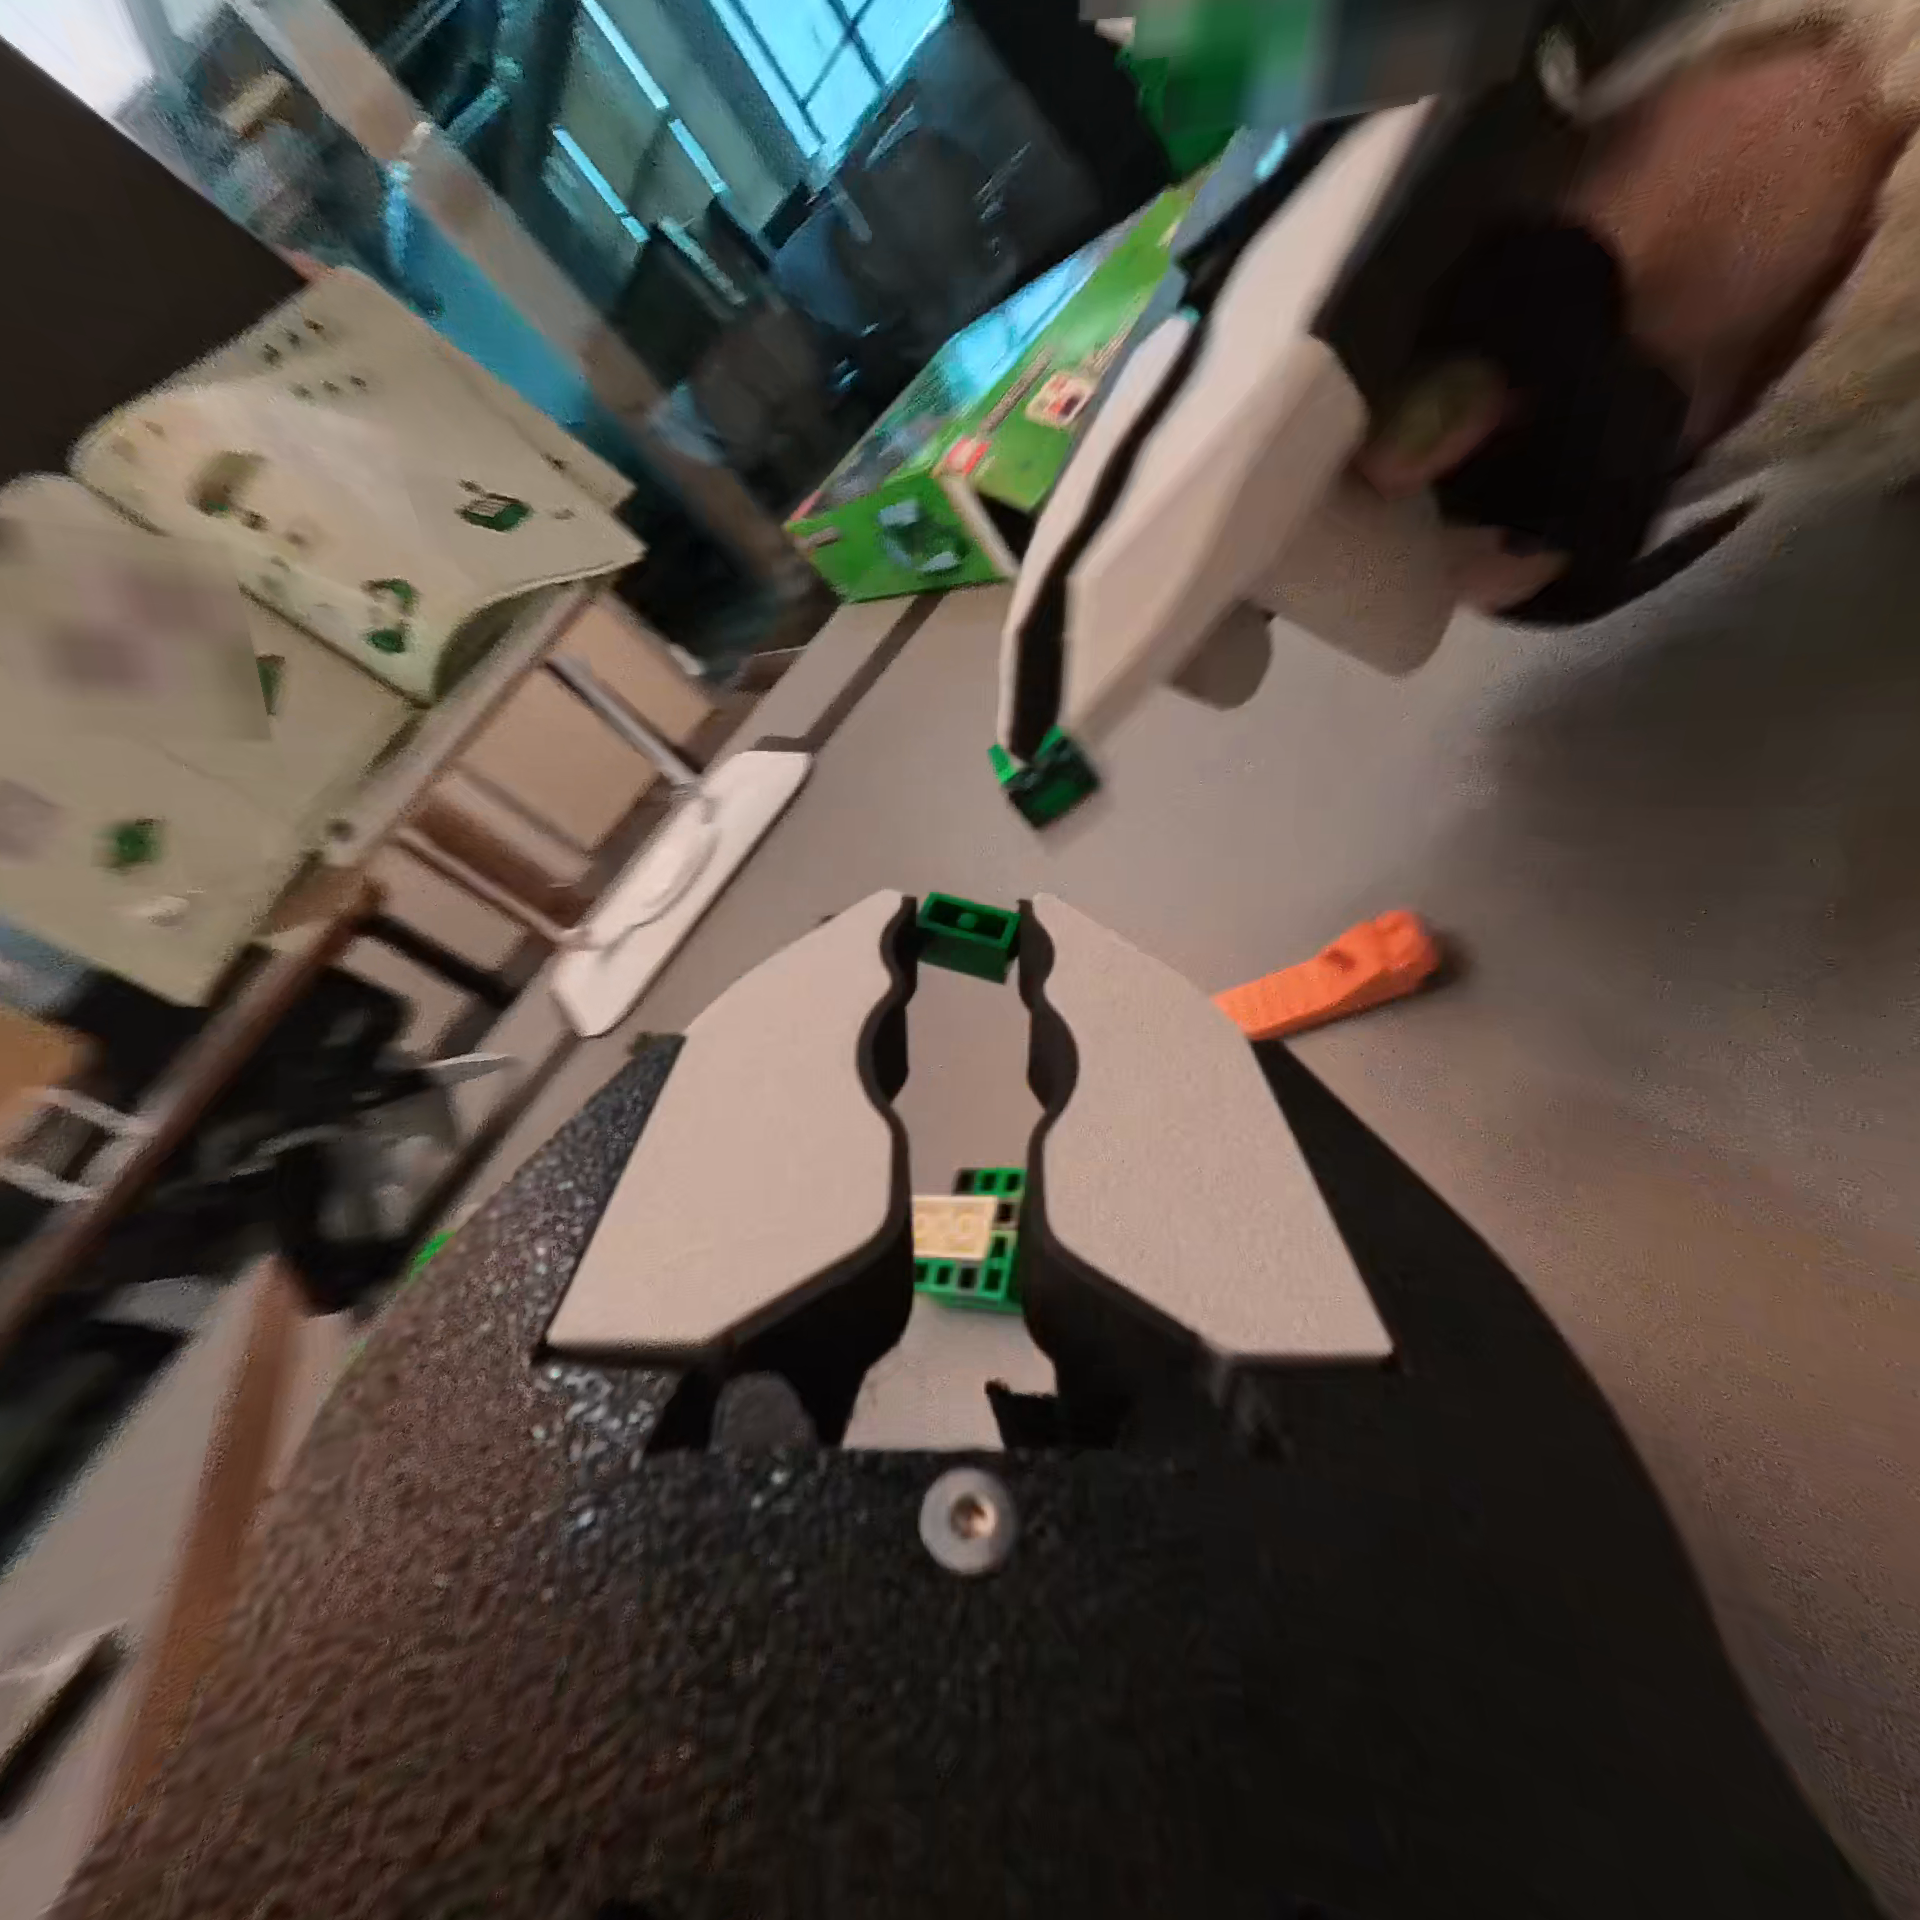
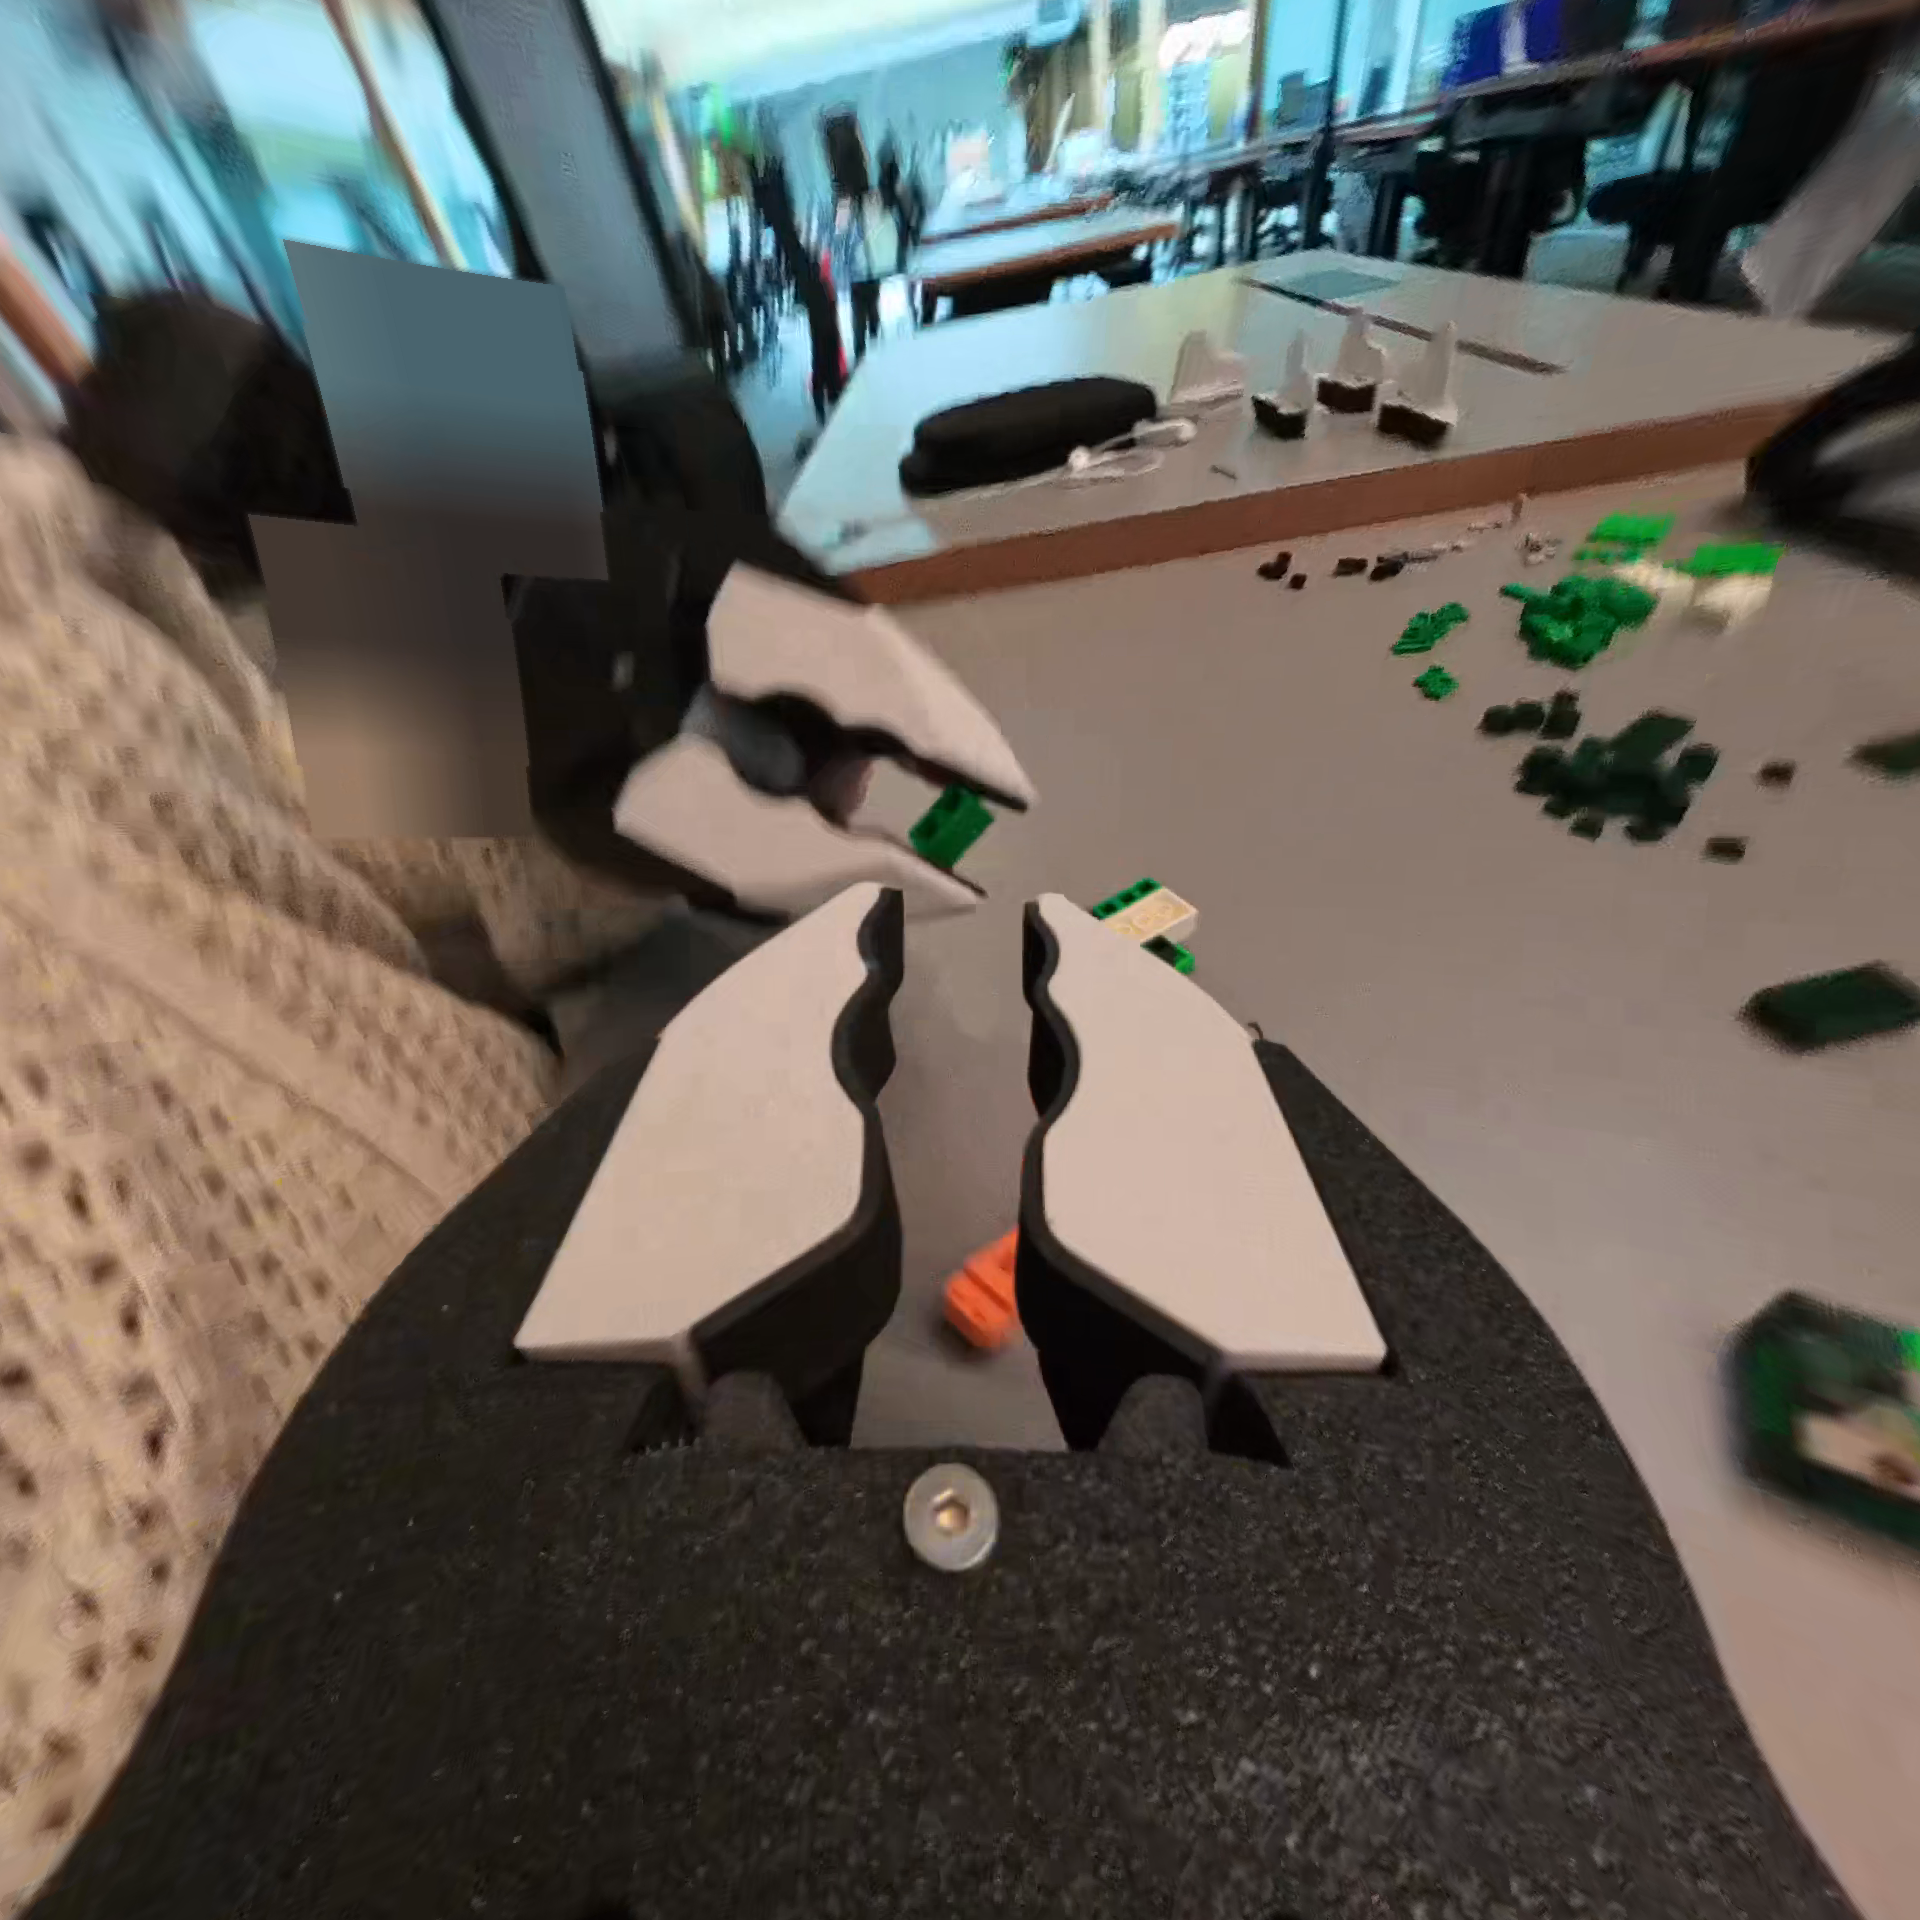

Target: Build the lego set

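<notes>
My left gripper [image 1: 968,920] is shut on a small bright green brick [image 1: 966,935], held above the grey table [image 1: 1455,1195]. The right wrist view shows it too [image 2: 951,826]. A small build of green bricks with a cream plate on top [image 1: 971,1236] lies on the table under my left fingers. It also shows past my right fingertip [image 2: 1143,920]. My right gripper [image 2: 961,909] has its jaws apart with nothing between them. In the left wrist view its tips [image 1: 1039,743] sit right by a dark green brick [image 1: 1055,784]; I cannot tell if they touch.
An orange brick separator [image 1: 1340,977] lies on the table. Several loose green and dark green bricks [image 2: 1600,769] lie at the right. A green set box [image 1: 935,488] and an open instruction booklet [image 1: 312,499] are behind. A person's knitted sleeve [image 2: 208,1039] fills the left.
</notes>
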